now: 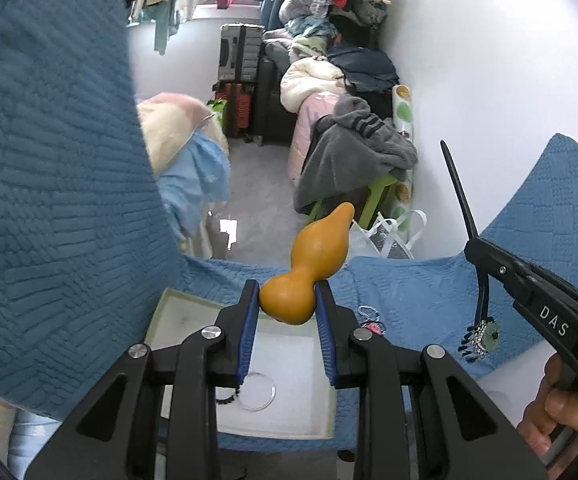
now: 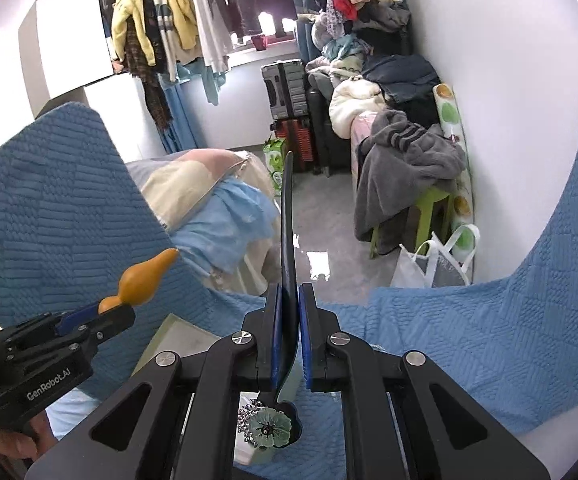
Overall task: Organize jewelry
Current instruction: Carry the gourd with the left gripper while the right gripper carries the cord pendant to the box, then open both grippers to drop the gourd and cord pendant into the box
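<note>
Orange gourd (image 1: pixel 304 276) pinched at its lower bulb by left gripper (image 1: pixel 287 334), neck pointing up and away. Black hairpin (image 2: pixel 287 264) clamped in right gripper (image 2: pixel 289 338), jaws nearly together; flower ornament (image 2: pixel 269 426) dangling under them. White tray (image 1: pixel 289 384) on blue cloth (image 1: pixel 409 292) beneath left gripper, holding clear ring (image 1: pixel 257 392).
</note>
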Motion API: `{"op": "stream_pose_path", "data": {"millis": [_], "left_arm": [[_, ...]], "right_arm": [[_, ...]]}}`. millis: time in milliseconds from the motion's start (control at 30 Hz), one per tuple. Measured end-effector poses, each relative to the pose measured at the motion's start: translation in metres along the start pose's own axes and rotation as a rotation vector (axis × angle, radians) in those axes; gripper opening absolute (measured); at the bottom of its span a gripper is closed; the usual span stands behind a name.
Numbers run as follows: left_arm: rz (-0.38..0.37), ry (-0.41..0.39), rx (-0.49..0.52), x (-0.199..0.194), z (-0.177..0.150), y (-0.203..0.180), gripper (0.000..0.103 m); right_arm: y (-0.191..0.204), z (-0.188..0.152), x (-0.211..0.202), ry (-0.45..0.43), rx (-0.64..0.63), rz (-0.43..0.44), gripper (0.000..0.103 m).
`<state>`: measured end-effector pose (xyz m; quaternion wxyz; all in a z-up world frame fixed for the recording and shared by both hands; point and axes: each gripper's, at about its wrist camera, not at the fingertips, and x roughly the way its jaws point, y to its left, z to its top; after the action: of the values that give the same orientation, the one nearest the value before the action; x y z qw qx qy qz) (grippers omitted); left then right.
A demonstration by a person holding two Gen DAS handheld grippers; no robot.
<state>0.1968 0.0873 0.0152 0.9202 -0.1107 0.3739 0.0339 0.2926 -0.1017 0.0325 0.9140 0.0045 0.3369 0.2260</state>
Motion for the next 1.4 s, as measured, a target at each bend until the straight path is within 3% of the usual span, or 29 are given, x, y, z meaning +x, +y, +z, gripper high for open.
{"op": "stream_pose_path", "data": {"millis": [367, 767, 1000, 1300, 1400], "left_arm": [[0.025, 0.127, -0.040, 0.040, -0.034, 0.049, 0.029], [0.020, 0.244, -0.055, 0.094, -0.061, 0.075, 0.029], [0.014, 0.324, -0.033, 0.119, -0.077, 0.081, 0.029], [0.011, 0.347, -0.022, 0.125, -0.085, 0.086, 0.029], [0.041, 0.357, -0.051, 0.126, -0.083, 0.091, 0.029]], "right_arm": [[0.030, -0.047, 0.063, 0.148, 0.018, 0.017, 0.007], [0.047, -0.089, 0.121, 0.278, 0.009, -0.011, 0.007], [0.054, -0.108, 0.146, 0.342, 0.000, -0.047, 0.007], [0.055, -0.118, 0.155, 0.373, -0.021, -0.077, 0.007], [0.053, -0.115, 0.154, 0.381, -0.021, -0.056, 0.007]]}}
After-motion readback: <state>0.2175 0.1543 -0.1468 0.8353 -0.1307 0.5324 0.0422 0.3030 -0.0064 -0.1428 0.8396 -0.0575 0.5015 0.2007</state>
